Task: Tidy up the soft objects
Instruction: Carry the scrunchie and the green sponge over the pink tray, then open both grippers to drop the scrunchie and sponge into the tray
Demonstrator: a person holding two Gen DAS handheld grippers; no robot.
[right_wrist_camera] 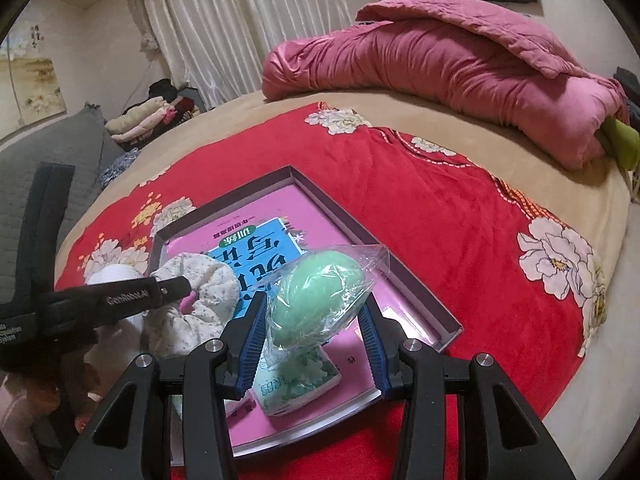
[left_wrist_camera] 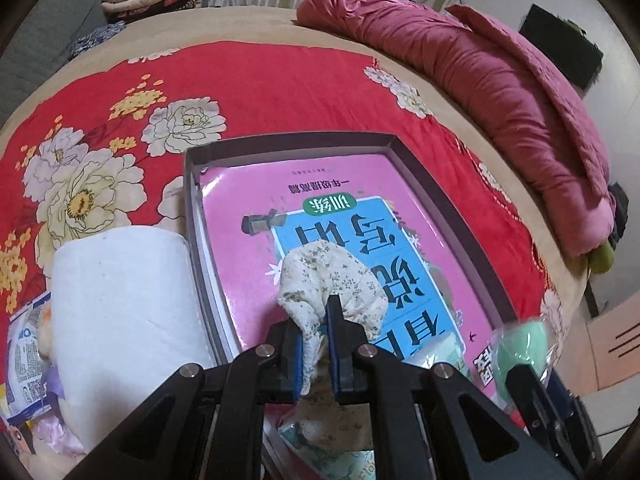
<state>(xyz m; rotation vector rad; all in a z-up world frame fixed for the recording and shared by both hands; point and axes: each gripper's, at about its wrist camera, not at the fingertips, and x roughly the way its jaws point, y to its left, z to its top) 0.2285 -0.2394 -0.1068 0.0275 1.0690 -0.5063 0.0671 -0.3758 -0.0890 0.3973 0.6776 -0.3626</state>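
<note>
Now, both hands hang over the shallow box (left_wrist_camera: 192, 200), which serves as the landmark on the red flowered bedspread (left_wrist_camera: 248, 80).

Left gripper (left_wrist_camera: 316, 344): pressed together on a gathered fold of the floral scrunchie (left_wrist_camera: 332, 284), which bulges out above the blue pads over the box's near half.

Right gripper (right_wrist_camera: 312, 340): jaws part-way spread, pinching the green sponge egg in its clear wrapper (right_wrist_camera: 316, 300) from both sides, over the box's near right portion.

Inside the box: a pink and blue workbook (right_wrist_camera: 256, 248) lies flat as the floor; a green tissue pack (right_wrist_camera: 296, 380) rests on it near the front edge, below the sponge.

Beside the box: a white paper roll (left_wrist_camera: 124, 300) stands touching the left wall.

Step in hand, as I judge it: setting both soft items down inside the box.

Doing it well: lower each until it touches the book cover before letting go, keep the sponge off the tissue pack so it does not roll, and place the scrunchie in the free far half.

Textures: scrunchie is thin crumpled cotton, limp; it should settle where dropped. The sponge is smooth, rounded, squashy, and its crinkly film looks slippery. Box walls are low, stiff card.

Beyond the box: a rolled pink quilt (right_wrist_camera: 440, 64).
</note>
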